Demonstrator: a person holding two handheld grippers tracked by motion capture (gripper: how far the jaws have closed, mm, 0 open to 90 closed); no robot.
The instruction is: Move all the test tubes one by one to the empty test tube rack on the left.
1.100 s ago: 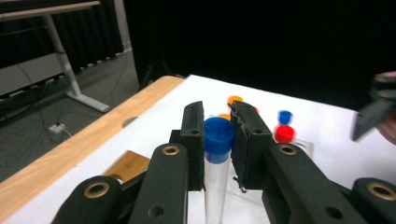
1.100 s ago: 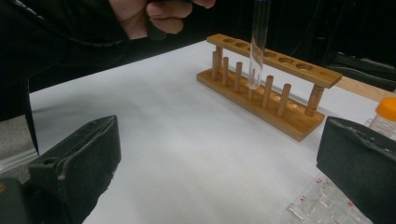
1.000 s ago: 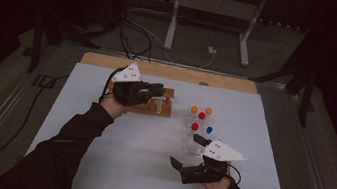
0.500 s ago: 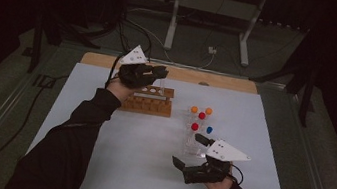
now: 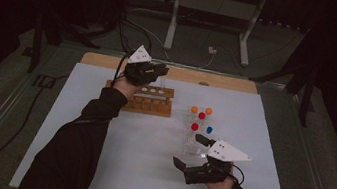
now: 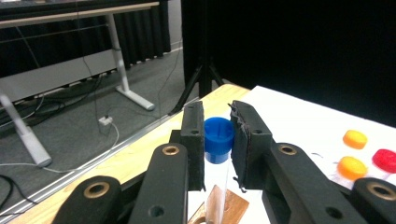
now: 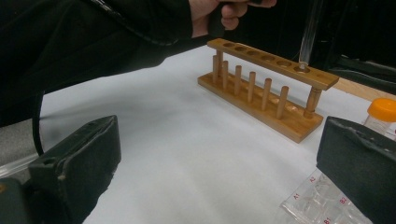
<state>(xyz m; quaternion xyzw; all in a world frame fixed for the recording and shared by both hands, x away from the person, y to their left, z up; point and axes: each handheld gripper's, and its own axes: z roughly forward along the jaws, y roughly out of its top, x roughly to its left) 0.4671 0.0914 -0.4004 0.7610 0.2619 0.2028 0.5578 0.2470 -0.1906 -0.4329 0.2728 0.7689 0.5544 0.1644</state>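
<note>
The left gripper (image 6: 217, 140) has its jaws closed on a clear test tube (image 6: 223, 186) with a blue cap (image 6: 218, 135), pinching it just below the cap. The tube hangs upright, its lower end at the last hole of the wooden rack (image 7: 266, 88) (the end hole on the right in the right gripper view); whether the tip has entered that hole is hard to tell. The rack's other holes look empty. To the right of this gripper stand more tubes with orange caps (image 6: 353, 140) and a red cap (image 6: 385, 159). Beyond it runs the table's wooden far edge (image 5: 219, 81). The right gripper (image 5: 194, 154) rests wide open, holding nothing, a clear labelled tray (image 7: 317, 200) just before its jaws, white sheet (image 7: 177, 158) bare between it and the rack.
</note>
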